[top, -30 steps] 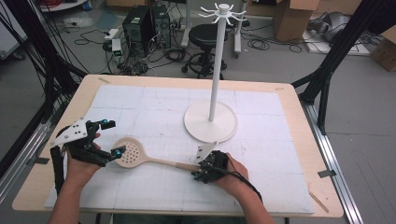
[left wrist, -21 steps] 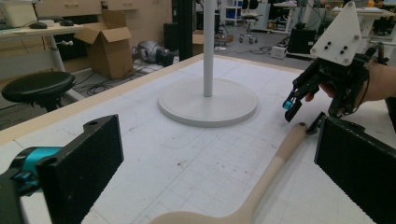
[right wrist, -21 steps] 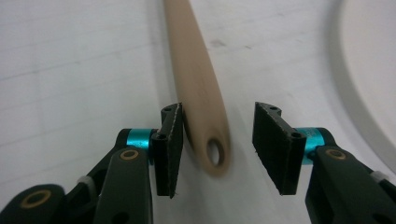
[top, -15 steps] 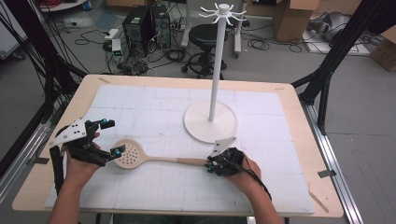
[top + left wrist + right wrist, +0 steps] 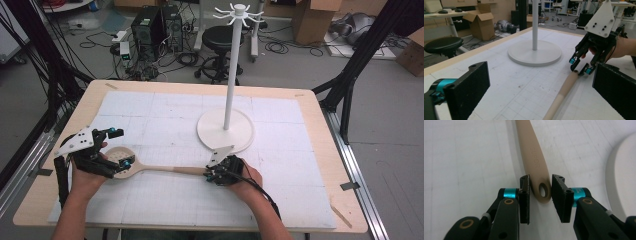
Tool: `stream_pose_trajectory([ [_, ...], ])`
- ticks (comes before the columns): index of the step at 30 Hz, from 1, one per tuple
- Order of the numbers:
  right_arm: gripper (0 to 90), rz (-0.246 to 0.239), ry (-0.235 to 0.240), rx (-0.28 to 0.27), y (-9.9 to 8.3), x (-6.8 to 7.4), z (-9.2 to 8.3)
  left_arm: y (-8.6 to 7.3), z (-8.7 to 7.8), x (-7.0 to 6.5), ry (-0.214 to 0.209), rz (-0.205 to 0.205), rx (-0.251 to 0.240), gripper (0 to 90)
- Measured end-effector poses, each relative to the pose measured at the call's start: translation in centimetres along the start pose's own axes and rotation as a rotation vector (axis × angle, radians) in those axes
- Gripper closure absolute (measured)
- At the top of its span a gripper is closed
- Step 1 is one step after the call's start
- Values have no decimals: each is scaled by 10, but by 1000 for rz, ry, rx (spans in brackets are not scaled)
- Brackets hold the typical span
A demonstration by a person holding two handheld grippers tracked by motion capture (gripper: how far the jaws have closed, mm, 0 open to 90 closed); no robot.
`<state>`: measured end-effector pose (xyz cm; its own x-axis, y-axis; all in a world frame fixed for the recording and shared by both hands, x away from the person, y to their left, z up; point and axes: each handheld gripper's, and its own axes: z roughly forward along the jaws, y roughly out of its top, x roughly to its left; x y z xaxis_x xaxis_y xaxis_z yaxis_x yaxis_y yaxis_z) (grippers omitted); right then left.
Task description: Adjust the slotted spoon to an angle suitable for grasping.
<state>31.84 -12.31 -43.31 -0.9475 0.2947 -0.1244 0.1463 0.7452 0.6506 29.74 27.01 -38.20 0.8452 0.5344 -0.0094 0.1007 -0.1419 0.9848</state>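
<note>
Since the earlier frames the right hand has slid right along the spoon's handle, from partway up it to its very end, and its jaws have just been closing. The left hand has not shifted.

At the left of the high view, the left gripper [image 5: 119,147] rests on the mat [image 5: 165,110] with its jaws spread wide. The spoon [image 5: 150,168] lies flat on the mat, its round perforated bowl between those jaws, one tip beyond the bowl and one at its near edge. In the left gripper view the two black jaws stand far apart at the frame's sides, and the handle runs away between them, touching neither.

The pale handle stretches rightward across the mat to the right gripper [image 5: 209,175]. In the right gripper view its pads [image 5: 525,195] are pinching the handle's end from both sides, right at the hanging hole, with the tip lying low on the mat. The left gripper view shows the same grip from farther off: the right gripper's tips meet the handle's end, and the grey plate stands above them.

Just beyond the right gripper stands the white rack [image 5: 231,75], its round base near the plate, its pole rising to a ring of hooks. The table [image 5: 320,150] shows bare wood around the mat.
</note>
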Motion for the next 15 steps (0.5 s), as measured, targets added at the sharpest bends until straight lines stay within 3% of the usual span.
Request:
stream_pose_trajectory([
  [8, 685, 4, 14, 6, 13, -6, 12, 0, -2, 2, 5, 0, -10, 16],
  [13, 665, 33, -24, 5, 18, -7, 18, -1, 1, 2, -1, -1, 1, 17],
  [15, 612, 41, -49, 8, 19, -6, 18, -1, 1, 2, 2, 0, 0, 17],
])
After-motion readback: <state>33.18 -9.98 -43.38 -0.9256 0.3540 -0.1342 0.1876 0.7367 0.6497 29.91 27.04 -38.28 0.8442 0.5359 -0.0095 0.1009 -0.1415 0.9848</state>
